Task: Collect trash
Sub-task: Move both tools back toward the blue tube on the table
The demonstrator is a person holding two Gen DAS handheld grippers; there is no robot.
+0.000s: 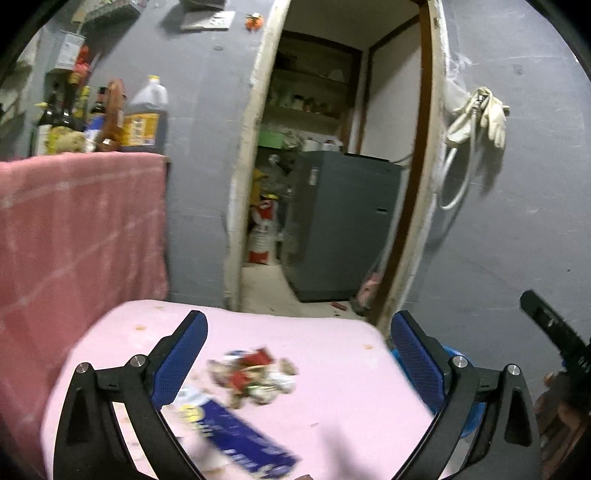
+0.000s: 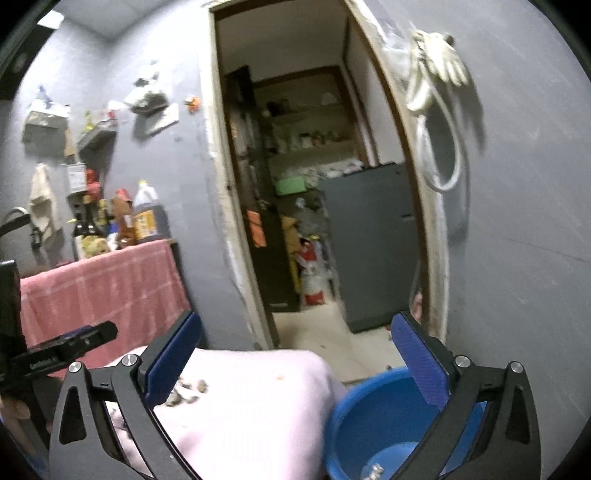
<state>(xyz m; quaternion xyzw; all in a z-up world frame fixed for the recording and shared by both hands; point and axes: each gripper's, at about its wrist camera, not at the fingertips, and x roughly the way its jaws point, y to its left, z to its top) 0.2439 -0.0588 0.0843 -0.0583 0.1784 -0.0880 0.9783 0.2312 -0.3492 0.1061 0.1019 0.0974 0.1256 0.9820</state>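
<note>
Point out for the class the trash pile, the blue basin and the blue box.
trash pile (image 1: pixel 255 376), left wrist view, its middle.
blue basin (image 2: pixel 373 417), right wrist view, inner wall.
blue box (image 1: pixel 243 439), left wrist view, top face.

Both views are dim, lit from overhead indoors; a pale ceiling panel (image 2: pixel 51 18) glows at the upper left of the right wrist view. The hanging gloves (image 1: pixel 491 114) throw soft shadows down and to the right on the grey wall (image 1: pixel 517 221). Fisheye distortion bows the door frame (image 1: pixel 243 177) and blackens the corners. Motion blur smears the trash pile (image 1: pixel 255 376) and the blue box (image 1: pixel 243 439) on the pink tabletop (image 1: pixel 332 424), and the right wrist view is softer still. The room beyond the doorway is darker.
</note>
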